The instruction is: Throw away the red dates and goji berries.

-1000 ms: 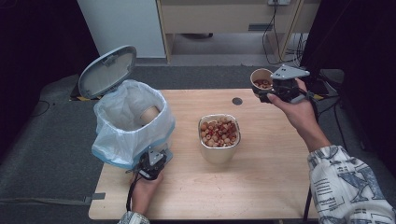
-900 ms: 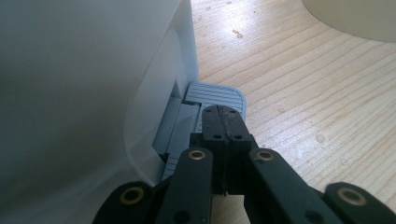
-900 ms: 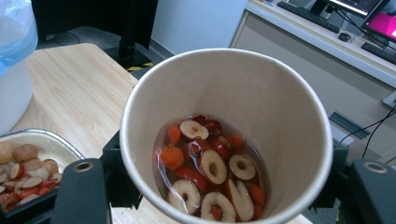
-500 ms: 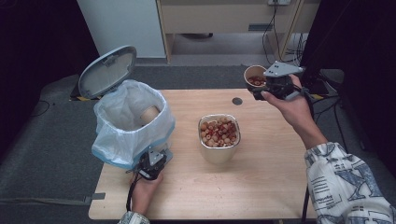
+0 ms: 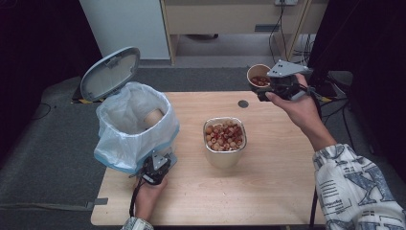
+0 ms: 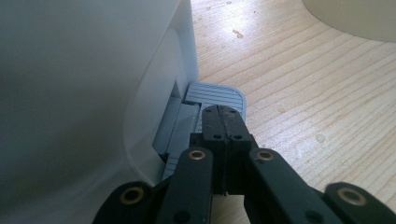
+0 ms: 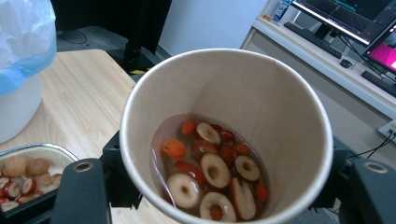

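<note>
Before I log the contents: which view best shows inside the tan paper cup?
The right gripper view: it looks straight into the tan paper cup, showing sliced red dates in liquid. The high view shows the cup small and distant, held by the right gripper.

— What moved?
— The right gripper (image 5: 265,91), clamped on the paper cup (image 5: 258,75) of sliced fruit, has swung leftward from beyond the table's (image 5: 268,191) far right corner, toward the far edge.
— And the cup itself?
— It has travelled with the gripper, upright and held above the table.
</note>
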The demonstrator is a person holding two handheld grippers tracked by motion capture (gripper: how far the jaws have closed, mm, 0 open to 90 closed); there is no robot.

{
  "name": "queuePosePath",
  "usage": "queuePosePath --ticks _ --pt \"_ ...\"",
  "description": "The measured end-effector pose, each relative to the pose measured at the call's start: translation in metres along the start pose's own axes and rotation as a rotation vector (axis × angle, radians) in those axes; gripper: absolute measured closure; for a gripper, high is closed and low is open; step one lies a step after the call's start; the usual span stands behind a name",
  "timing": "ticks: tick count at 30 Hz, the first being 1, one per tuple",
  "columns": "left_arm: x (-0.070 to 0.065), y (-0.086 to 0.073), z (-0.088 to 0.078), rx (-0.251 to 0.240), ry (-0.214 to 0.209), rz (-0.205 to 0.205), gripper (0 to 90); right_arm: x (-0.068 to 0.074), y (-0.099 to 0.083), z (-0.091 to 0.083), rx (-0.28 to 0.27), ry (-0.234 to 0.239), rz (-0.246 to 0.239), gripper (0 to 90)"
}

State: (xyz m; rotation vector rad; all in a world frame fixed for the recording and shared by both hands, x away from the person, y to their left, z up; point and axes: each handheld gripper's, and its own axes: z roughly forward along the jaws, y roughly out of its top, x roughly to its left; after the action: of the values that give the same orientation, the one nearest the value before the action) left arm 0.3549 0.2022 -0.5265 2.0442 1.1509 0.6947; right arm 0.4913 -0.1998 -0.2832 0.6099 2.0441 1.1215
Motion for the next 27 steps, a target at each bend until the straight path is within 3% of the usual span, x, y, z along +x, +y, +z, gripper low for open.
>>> queuePosePath --ticks 7,19,27 --pt "0.0 0.0 0.0 0.0 0.0 0.0 89.1 0.006 0.006 0.002 -0.005 0.023 -0.037 30.7" --pt "0.0 0.0 0.0 0.0 0.0 0.004 89.1 0.01 0.013 0.003 -0.018 0.036 -0.033 30.6" --pt "0.0 0.0 0.0 0.0 0.0 0.006 89.1 0.018 0.02 0.003 -0.014 0.029 -0.091 30.6"
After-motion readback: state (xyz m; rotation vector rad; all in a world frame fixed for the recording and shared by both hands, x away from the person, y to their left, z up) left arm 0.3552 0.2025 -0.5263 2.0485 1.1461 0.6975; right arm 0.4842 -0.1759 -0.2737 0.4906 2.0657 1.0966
